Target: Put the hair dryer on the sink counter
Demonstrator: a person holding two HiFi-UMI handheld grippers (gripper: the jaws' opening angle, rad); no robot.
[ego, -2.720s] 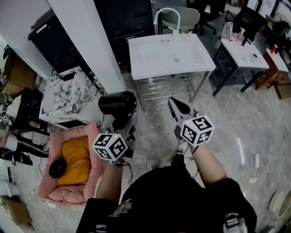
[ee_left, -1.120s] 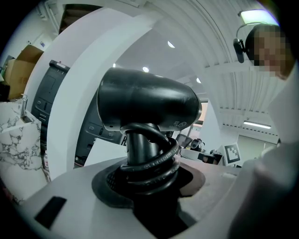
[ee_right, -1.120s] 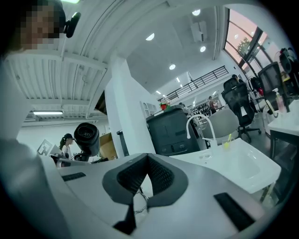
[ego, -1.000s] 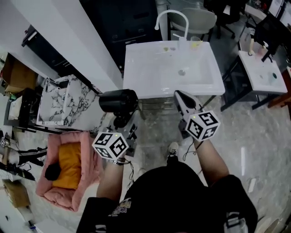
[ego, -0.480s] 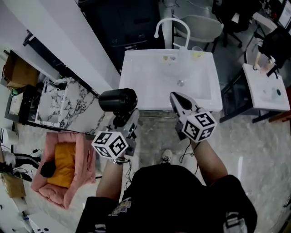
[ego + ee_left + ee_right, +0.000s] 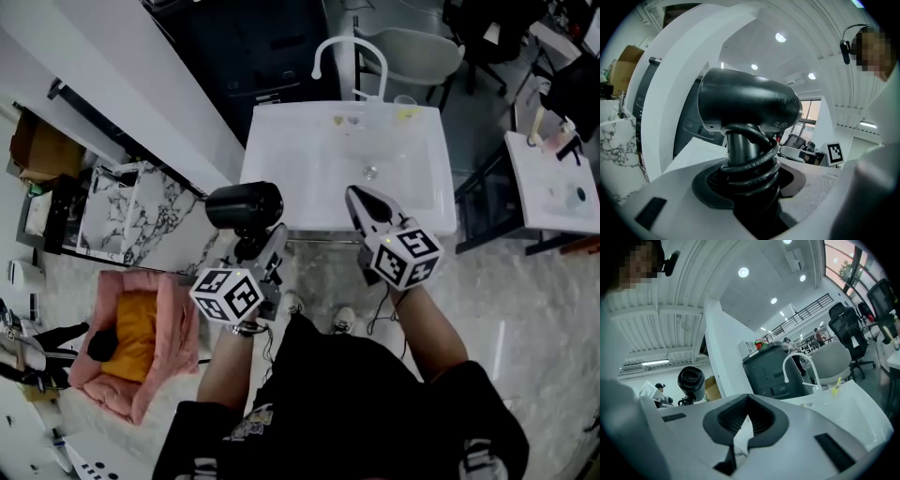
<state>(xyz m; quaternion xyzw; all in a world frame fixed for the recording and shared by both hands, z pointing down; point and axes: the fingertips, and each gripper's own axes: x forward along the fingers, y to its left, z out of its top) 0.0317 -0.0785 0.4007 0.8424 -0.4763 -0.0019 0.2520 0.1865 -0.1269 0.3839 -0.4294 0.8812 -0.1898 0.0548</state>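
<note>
Head view: left tool (image 6: pixel 253 247) pinches the hair dryer (image 6: pixel 244 206) by its cord-wrapped handle, in the air beside the sink tabletop's (image 6: pixel 274 180) front-left corner. Right tool (image 6: pixel 362 202) is pressed together, empty. Setting it down remains.

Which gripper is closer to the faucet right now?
Right. The right gripper is at the front edge of the sink, pointing toward the faucet. The left gripper, holding the hair dryer, is by the front left corner, farther off.
</note>
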